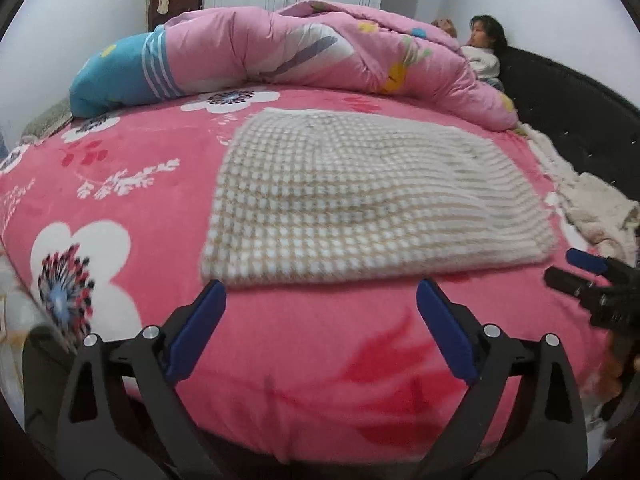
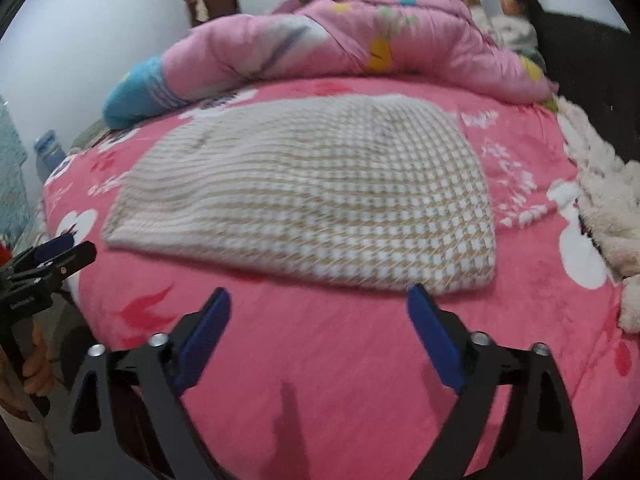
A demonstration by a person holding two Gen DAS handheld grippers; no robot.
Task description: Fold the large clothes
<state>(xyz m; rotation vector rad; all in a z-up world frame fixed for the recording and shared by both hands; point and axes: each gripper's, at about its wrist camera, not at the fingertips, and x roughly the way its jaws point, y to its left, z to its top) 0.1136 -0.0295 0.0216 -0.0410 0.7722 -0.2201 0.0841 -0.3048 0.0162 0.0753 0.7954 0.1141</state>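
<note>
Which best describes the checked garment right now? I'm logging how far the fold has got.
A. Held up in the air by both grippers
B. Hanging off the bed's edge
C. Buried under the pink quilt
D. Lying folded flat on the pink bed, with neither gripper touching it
D: the checked garment lies flat on the bed, and the left gripper and right gripper stand open and empty in front of it.

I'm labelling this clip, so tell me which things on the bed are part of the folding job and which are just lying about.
Part of the job:
- checked garment, folded flat on the bed
- left gripper, open, empty
- right gripper, open, empty

Just lying about:
- pink quilt
- fluffy white blanket
- person by the headboard
</note>
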